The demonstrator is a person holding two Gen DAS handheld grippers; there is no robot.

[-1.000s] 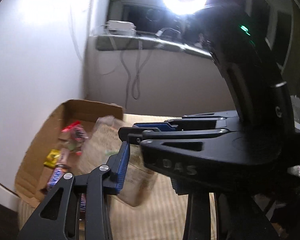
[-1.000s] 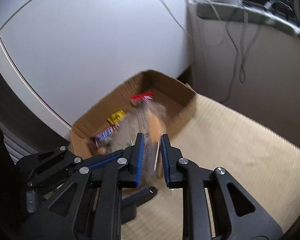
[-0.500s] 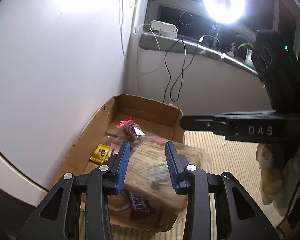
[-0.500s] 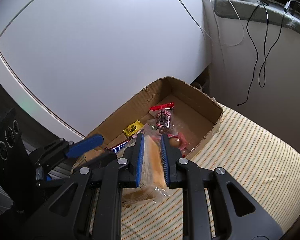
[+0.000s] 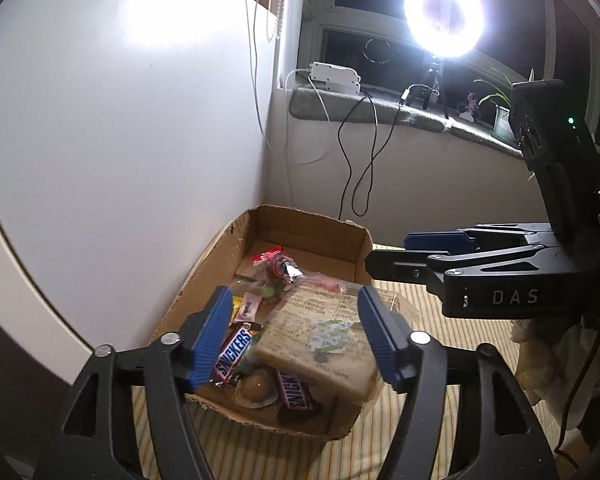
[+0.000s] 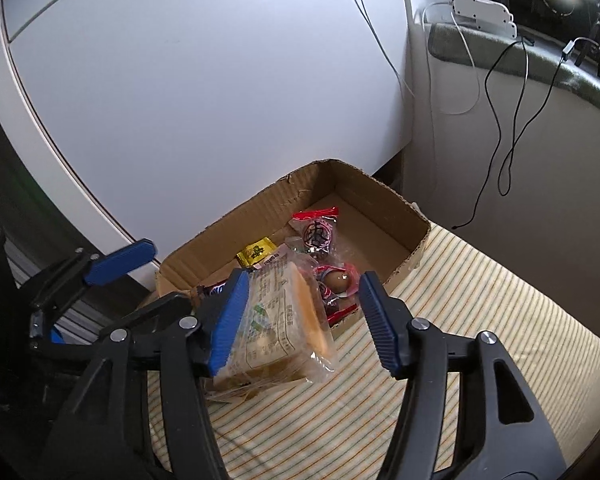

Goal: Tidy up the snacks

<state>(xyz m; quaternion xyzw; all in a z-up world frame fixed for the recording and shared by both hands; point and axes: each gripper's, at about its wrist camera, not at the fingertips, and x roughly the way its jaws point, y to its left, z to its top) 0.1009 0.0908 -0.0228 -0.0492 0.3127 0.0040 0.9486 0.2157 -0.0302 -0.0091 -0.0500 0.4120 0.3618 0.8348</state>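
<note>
A shallow cardboard box point(image 5: 308, 228) point(image 6: 364, 188) sits on a striped mat against a white wall. It holds Snickers bars point(image 5: 232, 350), a red-sealed packet point(image 6: 318, 230), a yellow packet point(image 6: 256, 252) and other snacks. A clear bag of sliced bread point(image 5: 320, 336) point(image 6: 284, 320) lies over the box's near corner, tilted on its rim. My left gripper point(image 5: 296, 336) is open, its jaws on either side of the bread. My right gripper point(image 6: 300, 320) is open around the bread, its left pad close to the bag. The right gripper also shows at the right of the left wrist view point(image 5: 440, 256).
The striped mat point(image 6: 480, 320) spreads to the right of the box. A windowsill point(image 5: 380, 108) with a white power strip point(image 5: 334, 76), hanging cables and a bright ring light point(image 5: 444, 16) is behind. A pale cloth point(image 5: 540, 364) lies at the right.
The right gripper carried the bread bag to the box and opened, letting it go on the box's corner. The left gripper opened wider and drew nearer the box.
</note>
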